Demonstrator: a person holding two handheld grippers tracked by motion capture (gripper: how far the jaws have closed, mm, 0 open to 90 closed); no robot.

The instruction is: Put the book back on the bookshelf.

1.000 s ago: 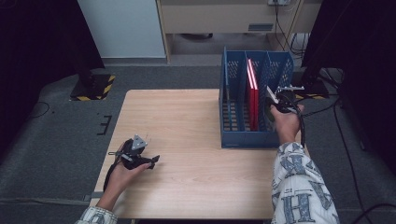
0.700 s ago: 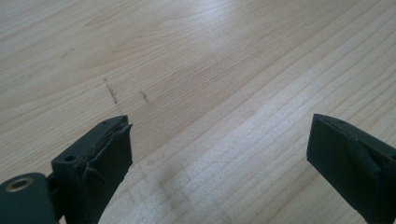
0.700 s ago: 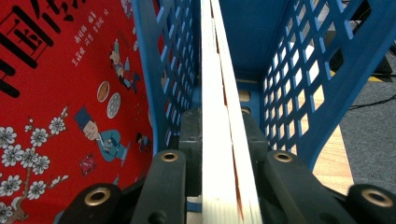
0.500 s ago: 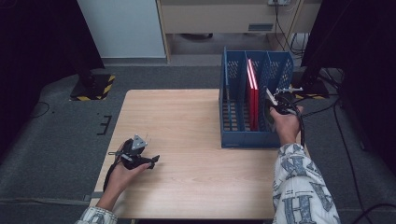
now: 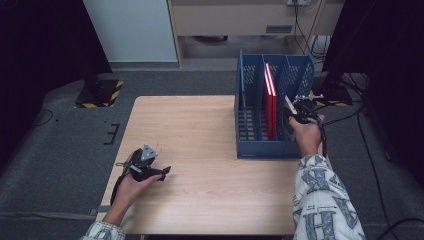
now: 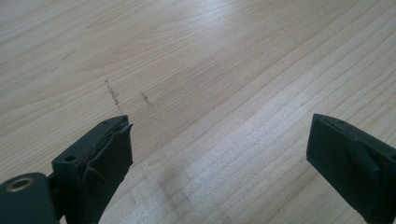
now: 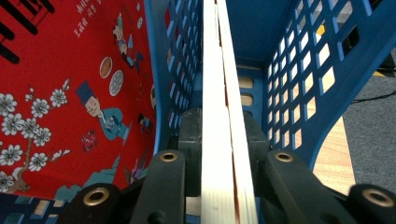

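- A pale wooden surface [image 5: 210, 135] with a fine grain stands on dark grey carpet; a few faint pencil-like marks [image 6: 113, 93] show on the wood in the left gripper view.
- Beyond the far edge of the surface are a white panel [image 5: 132, 27] and a beige cabinet [image 5: 240, 17]. A black and yellow striped base [image 5: 100, 94] sits on the floor to the far left, and cables [image 5: 360, 112] trail over the carpet at the right.
- A blue slotted file rack [image 5: 250, 145] stands at the right of the surface, its compartments running away from the person.
- A red book [image 5: 270, 107] stands on edge in the rack's middle compartment, its cover printed with cartoon figures and white blossoms.
- The right gripper [image 5: 295, 111] is at the rack's right compartment, clamped on a thin book [image 7: 224, 116] that stands on edge there.
- In the right gripper view this thin book's pale page edges face the camera; its long axis runs away from the person, deep into the compartment, parallel to the rack's walls.
- The left gripper [image 5: 159, 173] rests low over the near left of the surface, well apart from the rack, with its jaws wide and only bare wood between them.
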